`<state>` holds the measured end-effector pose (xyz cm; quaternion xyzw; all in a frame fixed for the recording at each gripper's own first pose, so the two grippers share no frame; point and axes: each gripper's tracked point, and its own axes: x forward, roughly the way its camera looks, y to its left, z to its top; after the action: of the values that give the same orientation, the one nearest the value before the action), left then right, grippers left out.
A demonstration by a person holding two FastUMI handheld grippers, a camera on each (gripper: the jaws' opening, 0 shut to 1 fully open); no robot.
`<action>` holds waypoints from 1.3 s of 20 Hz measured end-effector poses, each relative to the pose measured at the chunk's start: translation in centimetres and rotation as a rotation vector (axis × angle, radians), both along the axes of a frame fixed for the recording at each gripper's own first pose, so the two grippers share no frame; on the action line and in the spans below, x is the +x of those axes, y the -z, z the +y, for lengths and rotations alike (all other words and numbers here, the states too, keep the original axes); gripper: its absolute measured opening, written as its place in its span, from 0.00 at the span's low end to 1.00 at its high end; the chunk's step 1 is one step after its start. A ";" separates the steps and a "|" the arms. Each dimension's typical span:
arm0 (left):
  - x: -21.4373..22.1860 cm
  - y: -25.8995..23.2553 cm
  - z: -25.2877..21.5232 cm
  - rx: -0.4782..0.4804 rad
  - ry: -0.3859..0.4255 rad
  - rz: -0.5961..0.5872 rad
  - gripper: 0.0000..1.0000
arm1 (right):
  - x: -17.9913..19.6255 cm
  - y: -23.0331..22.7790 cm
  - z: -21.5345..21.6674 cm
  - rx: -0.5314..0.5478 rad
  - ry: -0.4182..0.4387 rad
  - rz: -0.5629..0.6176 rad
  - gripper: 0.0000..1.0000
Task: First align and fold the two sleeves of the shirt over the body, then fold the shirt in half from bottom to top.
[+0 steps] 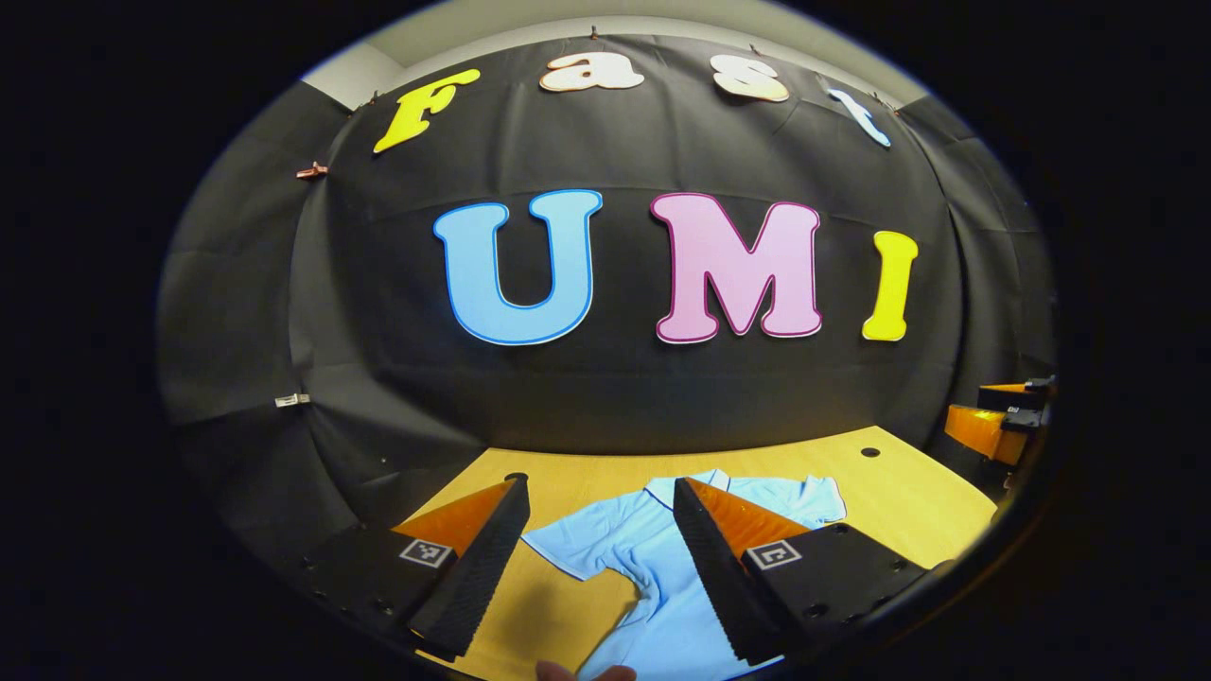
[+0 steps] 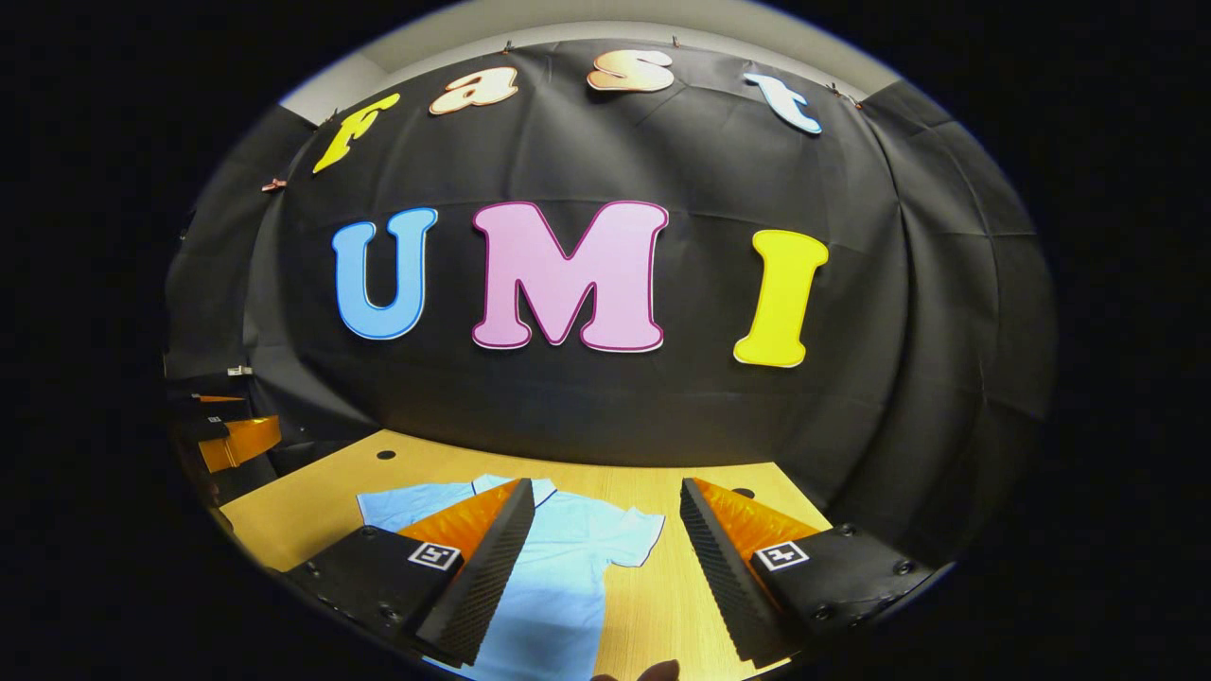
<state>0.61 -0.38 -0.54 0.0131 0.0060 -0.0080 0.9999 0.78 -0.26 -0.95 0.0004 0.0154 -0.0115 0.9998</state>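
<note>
Evidently nothing had yet been folded: the light blue shirt (image 1: 662, 567) was seen lying flat on the pale wood-grain worktop (image 1: 908, 492), collar toward the cloth wall, short sleeves spread. Both the left gripper (image 1: 598, 511) and the right gripper (image 2: 607, 515) were held above it, ridged fingers wide apart and empty. A low pinch at each sleeve hem was judged best, the thin cloth being limp.
</note>
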 end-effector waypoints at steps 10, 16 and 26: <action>0.5 0.3 0.0 0.015 0.001 0.005 0.96 | 1.9 1.3 -0.1 0.007 0.004 0.039 0.97; 0.9 0.7 0.3 0.011 -0.014 0.014 0.96 | 7.4 4.9 -1.3 0.018 0.005 0.139 0.96; 1.4 3.3 0.5 0.025 -0.051 0.075 0.96 | 18.3 19.8 -5.3 0.139 0.073 0.486 0.97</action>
<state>2.04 0.15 -3.87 0.0252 0.0437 0.0171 0.9986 19.10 -5.54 -20.71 0.0671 0.2560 -0.0463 0.9632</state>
